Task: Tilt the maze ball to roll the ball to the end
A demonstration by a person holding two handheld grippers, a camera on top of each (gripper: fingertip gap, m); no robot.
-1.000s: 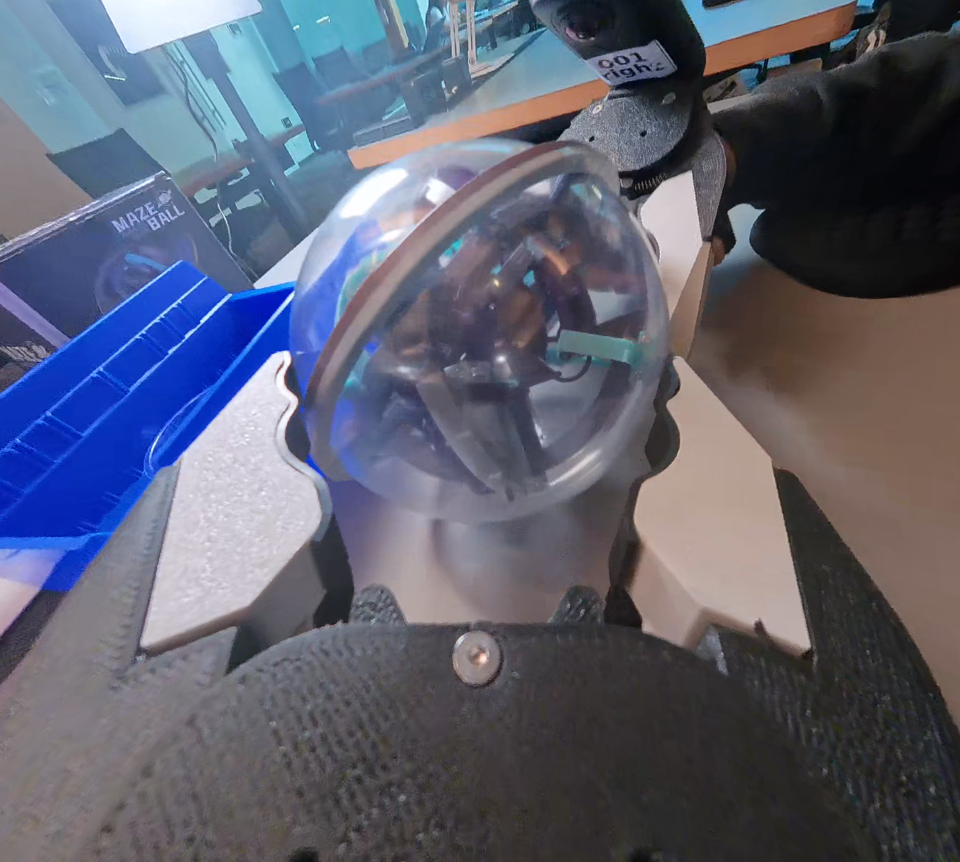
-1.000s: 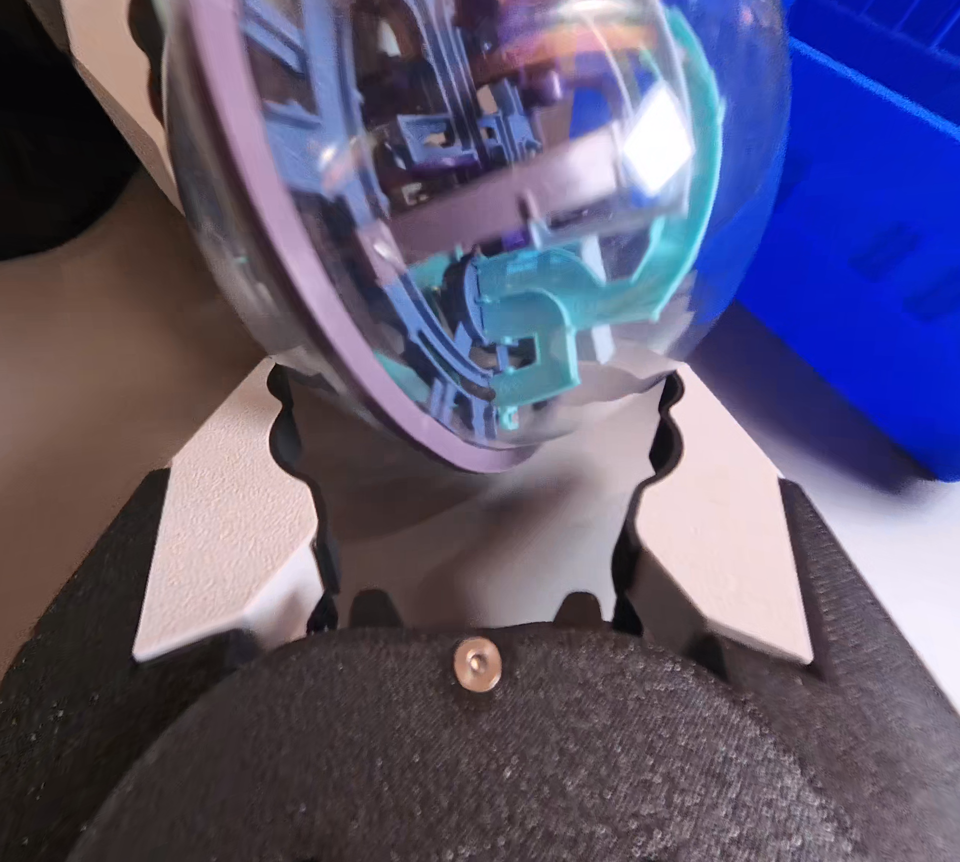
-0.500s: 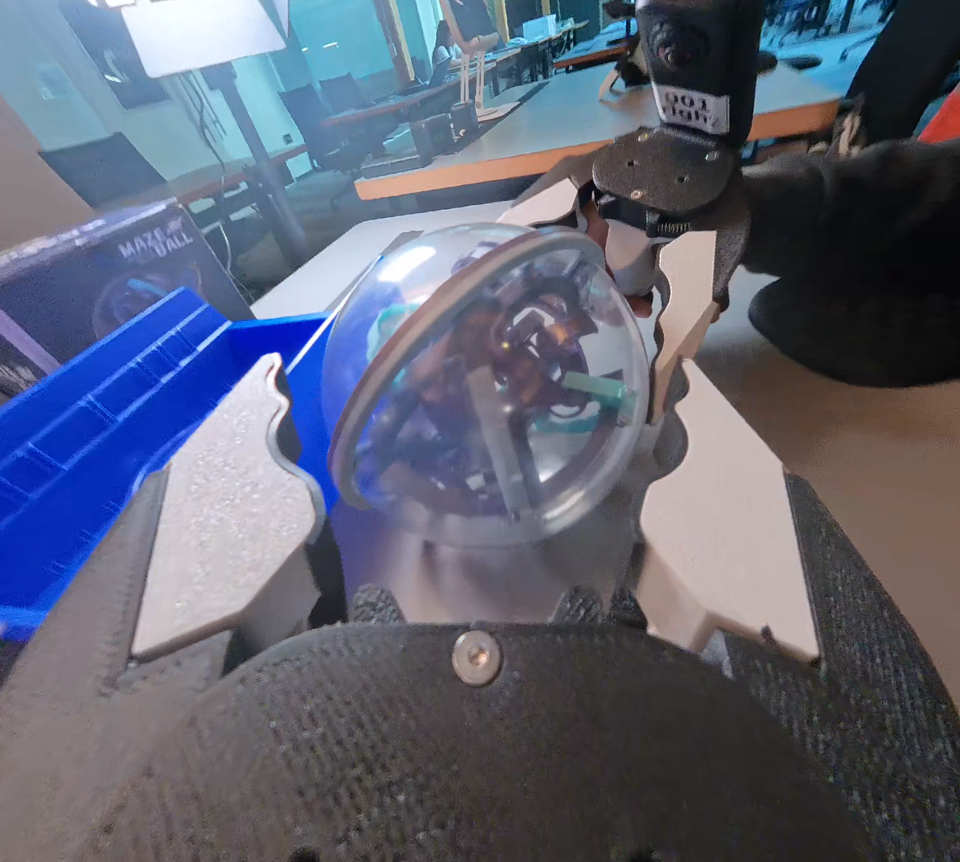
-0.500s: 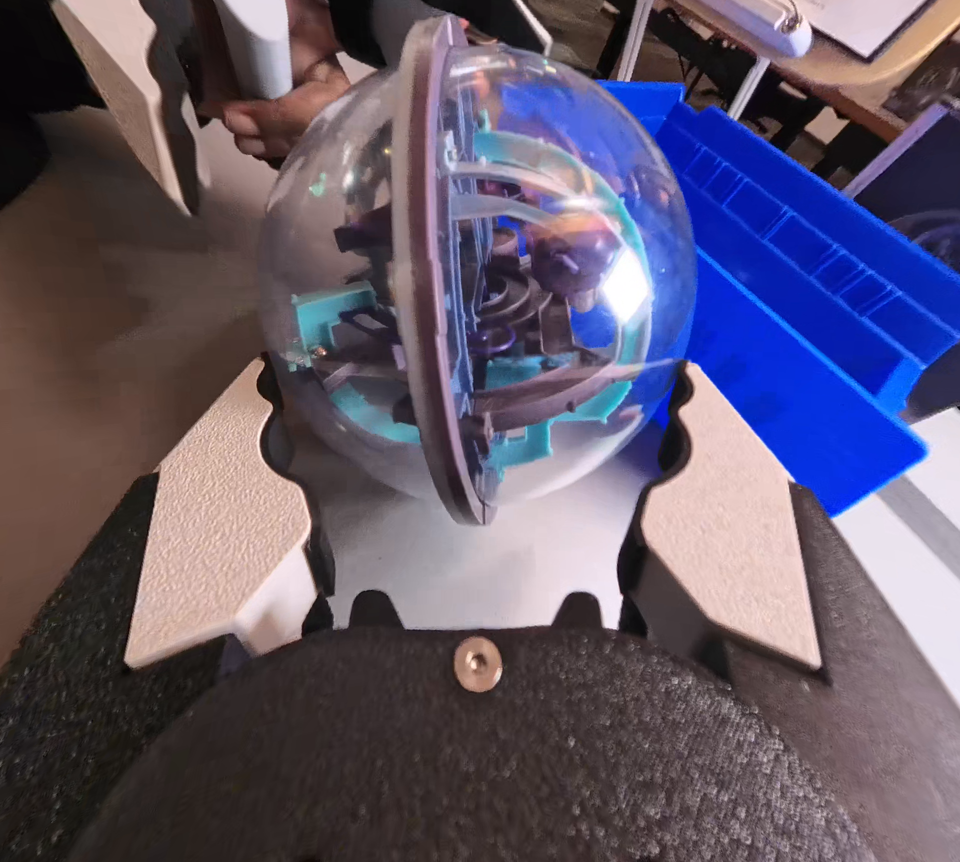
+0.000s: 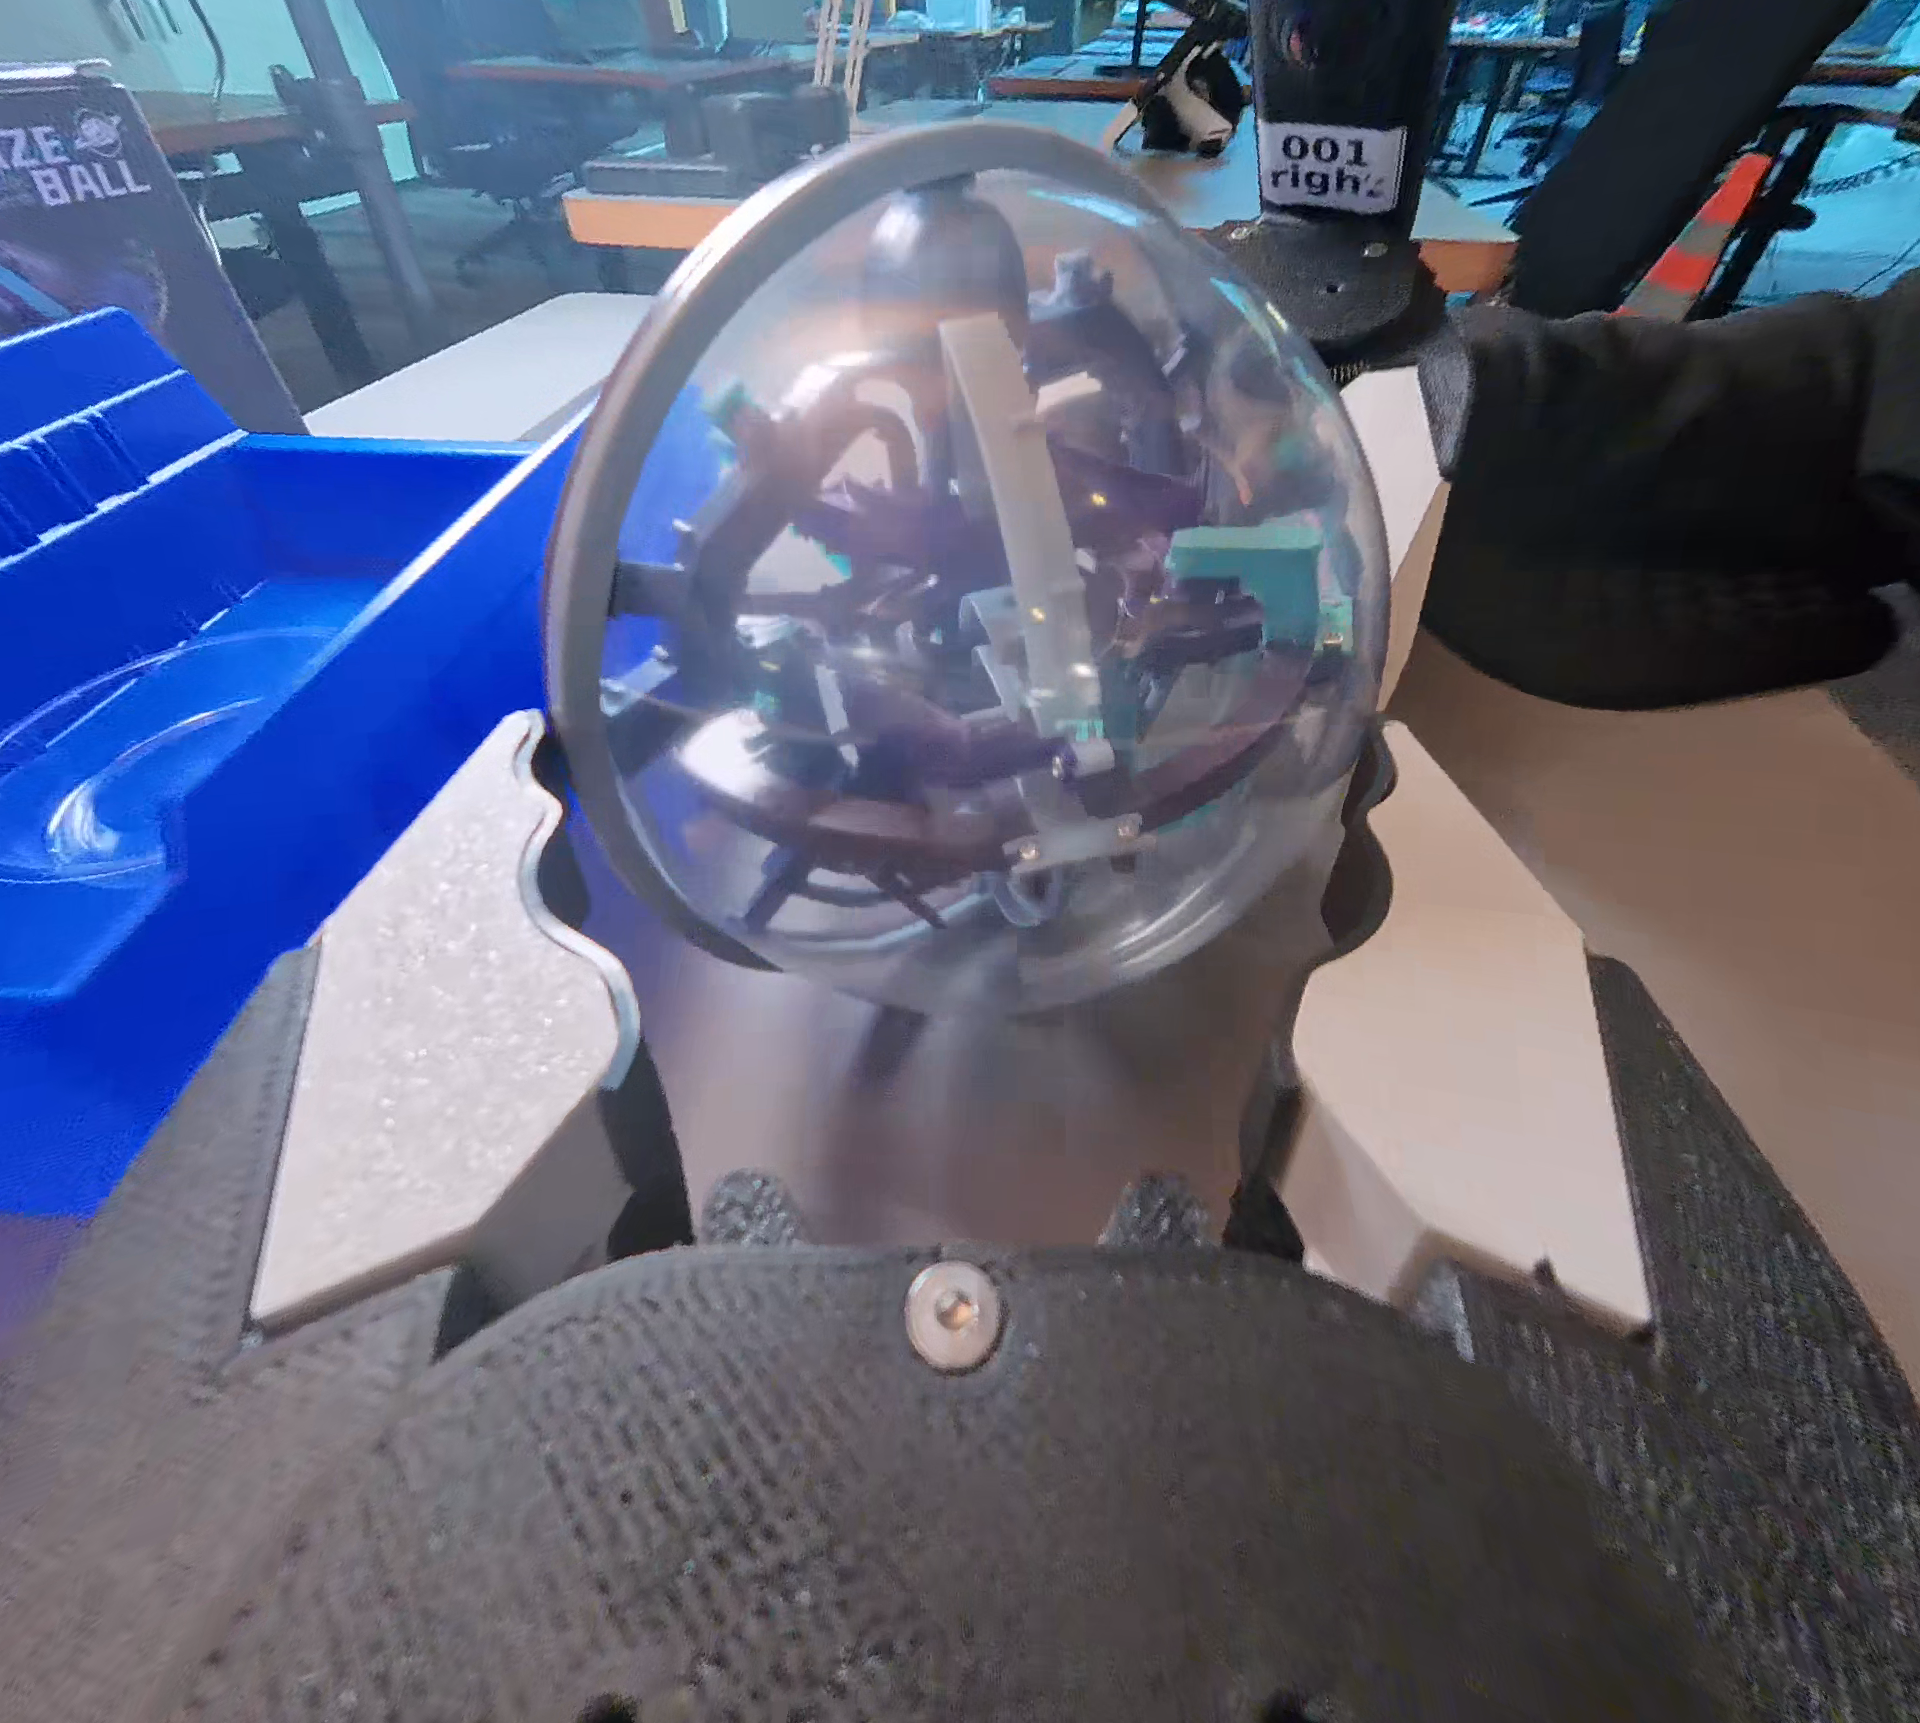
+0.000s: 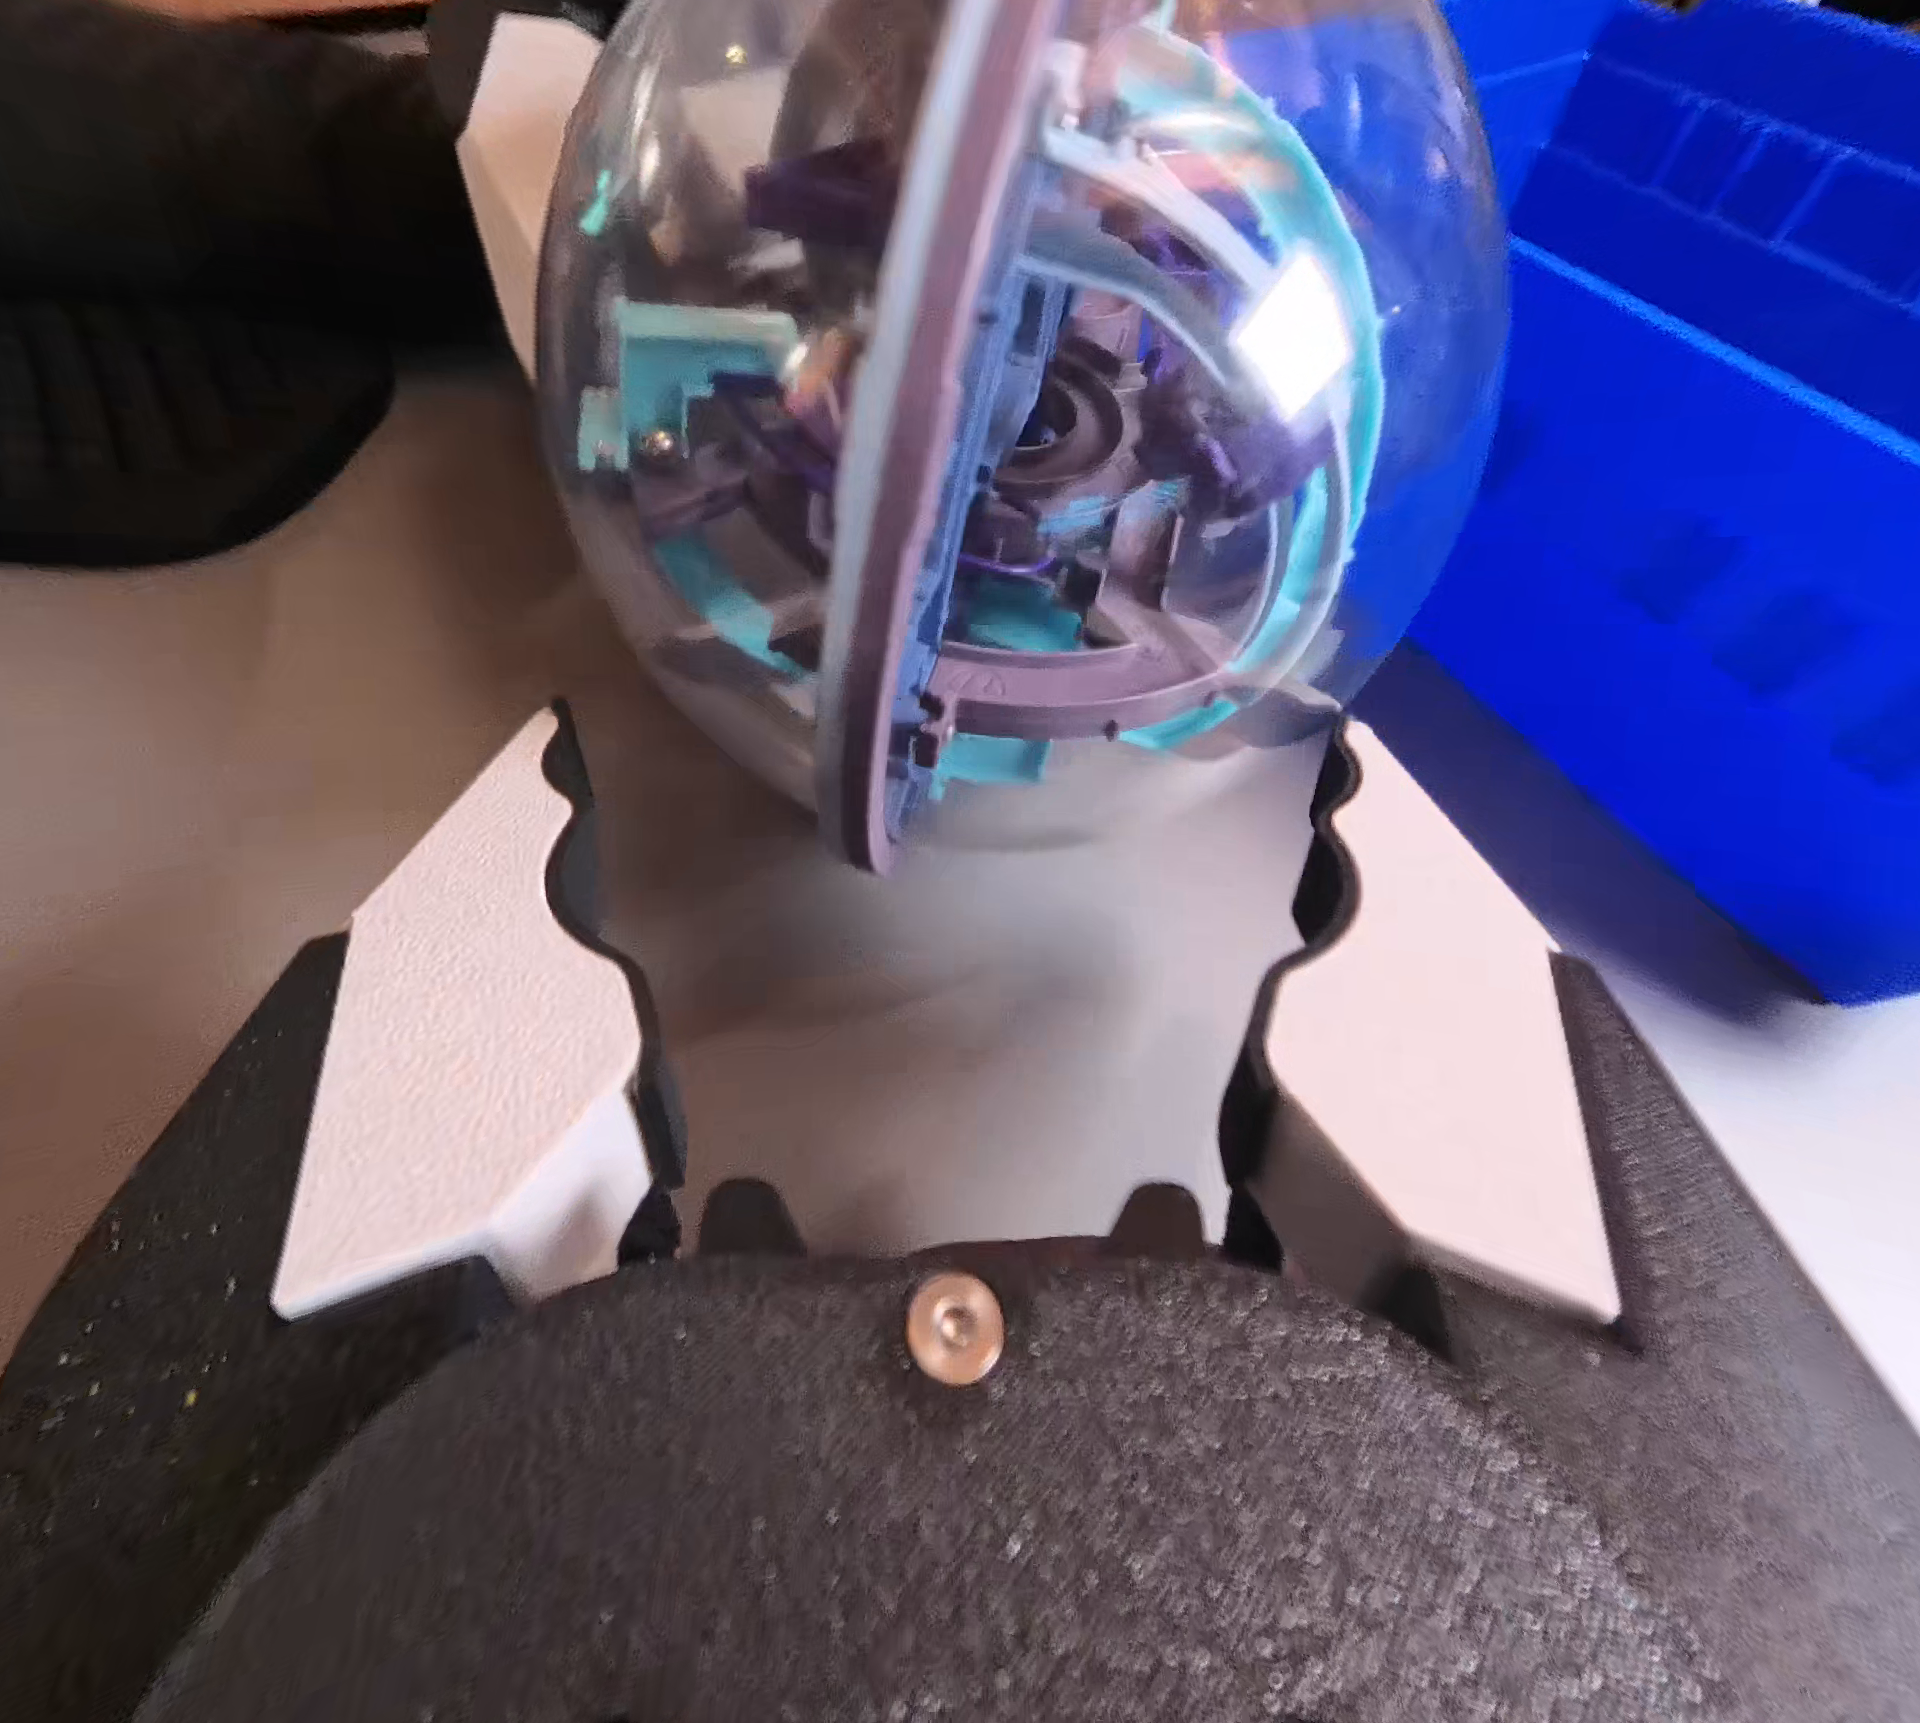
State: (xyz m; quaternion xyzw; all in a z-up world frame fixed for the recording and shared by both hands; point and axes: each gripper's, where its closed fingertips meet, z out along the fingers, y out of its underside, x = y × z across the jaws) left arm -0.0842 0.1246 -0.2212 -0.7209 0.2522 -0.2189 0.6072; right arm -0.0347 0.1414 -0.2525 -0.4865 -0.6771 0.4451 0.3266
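Left claw [image 5: 961,832] spread wide, fingertips bearing on the flanks of the maze ball [image 5: 966,572]. Right claw [image 6: 951,800] likewise wide, cradling the same sphere from the opposite side. Held aloft between both, above the desk [image 6: 208,738], seam ring tilted off vertical. Small steel ball [image 6: 658,447] seemingly resting on a teal ledge near the shell; identification uncertain. Finish point not identifiable among purple, teal and grey tracks. Progress judged mid-run: tilting under way, remaining track length unreadable. Blue bin [image 5: 260,551] just beside, clear plastic dish [image 5: 94,800] inside. Dark printed box [image 5: 94,219] behind the bin.
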